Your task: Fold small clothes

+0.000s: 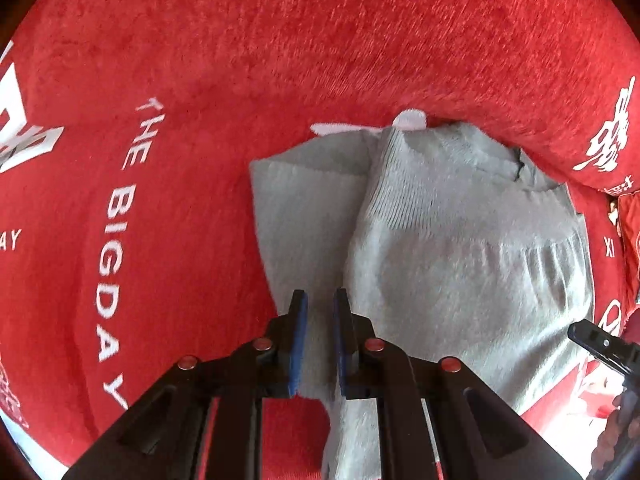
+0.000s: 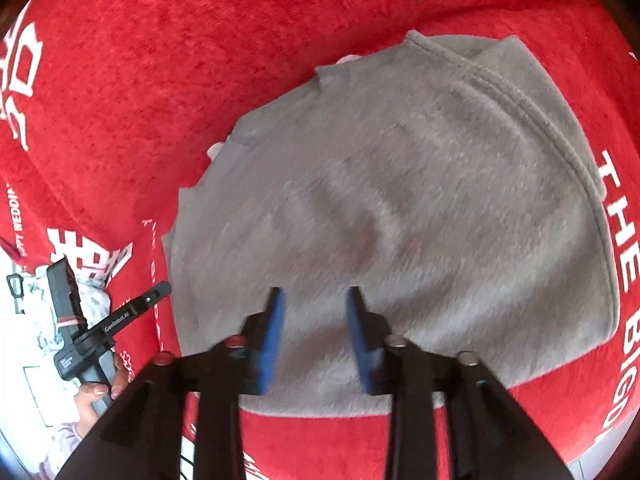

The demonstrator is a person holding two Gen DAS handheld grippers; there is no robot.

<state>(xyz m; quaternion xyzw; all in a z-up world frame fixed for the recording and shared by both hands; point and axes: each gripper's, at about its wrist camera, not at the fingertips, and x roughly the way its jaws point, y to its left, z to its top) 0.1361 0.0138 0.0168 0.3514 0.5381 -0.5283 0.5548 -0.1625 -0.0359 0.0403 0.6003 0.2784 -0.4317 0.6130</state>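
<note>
Two grippers work a grey garment (image 2: pixel 392 208) spread on a red blanket (image 2: pixel 140 80). The left gripper (image 1: pixel 320 340) pinches the garment's edge; the right gripper (image 2: pixel 314 336) hangs part-open, empty, directly above the cloth (the nearer for pressing).

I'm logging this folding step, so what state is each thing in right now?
Grey garment: lying on the red cloth, partly folded, one layer lapped over another.
Red cloth: spread beneath the garment, white lettering showing.
Left gripper: shut on a fold of the grey garment.
Right gripper: open above the garment, nothing held.
</note>
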